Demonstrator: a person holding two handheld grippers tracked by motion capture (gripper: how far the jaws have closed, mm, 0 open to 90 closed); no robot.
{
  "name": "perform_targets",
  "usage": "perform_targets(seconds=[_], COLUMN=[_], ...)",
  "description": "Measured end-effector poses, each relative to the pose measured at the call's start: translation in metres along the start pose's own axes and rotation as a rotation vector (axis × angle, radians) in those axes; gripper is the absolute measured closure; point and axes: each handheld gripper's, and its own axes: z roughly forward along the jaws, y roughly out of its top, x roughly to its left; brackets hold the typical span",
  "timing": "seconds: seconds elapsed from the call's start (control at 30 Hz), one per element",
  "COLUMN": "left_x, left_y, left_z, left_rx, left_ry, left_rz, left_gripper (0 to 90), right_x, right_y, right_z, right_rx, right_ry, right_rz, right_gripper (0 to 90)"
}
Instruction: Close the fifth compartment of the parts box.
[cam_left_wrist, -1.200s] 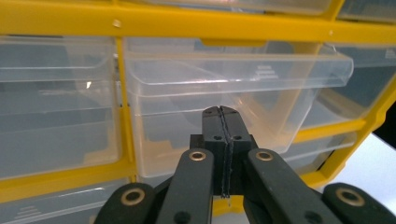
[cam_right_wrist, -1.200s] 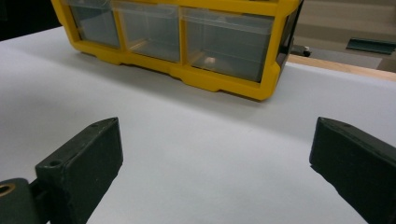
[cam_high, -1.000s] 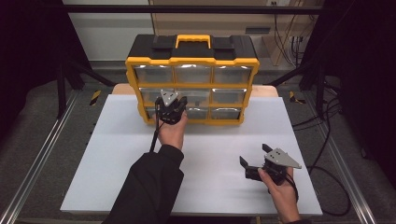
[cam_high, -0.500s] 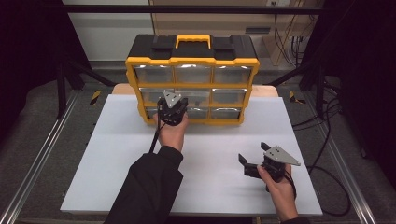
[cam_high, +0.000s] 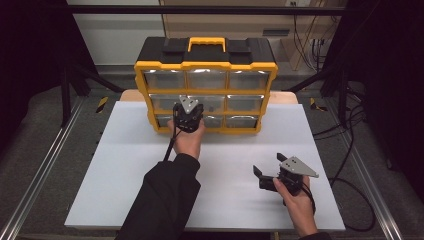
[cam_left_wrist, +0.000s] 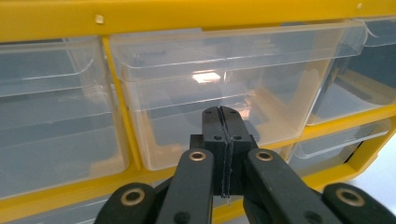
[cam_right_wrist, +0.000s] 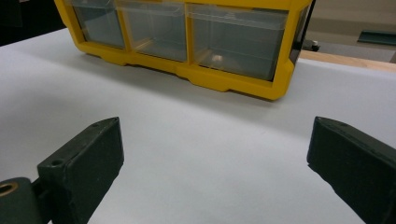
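A yellow and black organiser (cam_high: 205, 50) with clear plastic drawers stands at the back of the white table (cam_high: 125, 175). My left gripper (cam_high: 188, 111) is held up against its front, at the middle row. In the left gripper view its jaws (cam_left_wrist: 222, 117) are pressed together with nothing visible between them, right before the face of a clear drawer (cam_left_wrist: 210, 84); I cannot tell whether they touch it. My right gripper (cam_high: 269, 165) hovers low over the table at the front right, open and empty, its fingers (cam_right_wrist: 84, 163) spread wide toward the organiser (cam_right_wrist: 224, 81).
Something small and pale lies in the bottom right drawer (cam_right_wrist: 216, 58). Cables (cam_high: 350, 145) trail off the table's right side. Metal rails (cam_high: 45, 165) run along both sides. White tabletop stretches between the two grippers.
The left gripper has edged slightly right along the organiser's front. The right gripper has drifted a little to the left, still open.
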Motion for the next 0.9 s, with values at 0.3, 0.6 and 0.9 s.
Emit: perform_targets(seconds=[0.3, 0.6, 0.9], left_x=[-0.001, 0.0, -0.002], left_y=[0.003, 0.002, 0.002], left_z=[0.004, 0.009, 0.013], left_rx=[-0.007, 0.0, 0.007], left_ry=[0.005, 0.013, 0.009], left_rz=[-0.003, 0.002, 0.0], left_gripper=[89.7, 89.6, 89.6], right_x=[-0.001, -0.001, 0.0], right_y=[0.0, 0.0, 0.001], right_z=[0.001, 0.002, 0.003], right_rx=[0.002, 0.012, 0.019], right_ry=[0.009, 0.017, 0.032], right_rz=[0.005, 0.024, 0.023], right_gripper=[4.4, 4.8, 5.1])
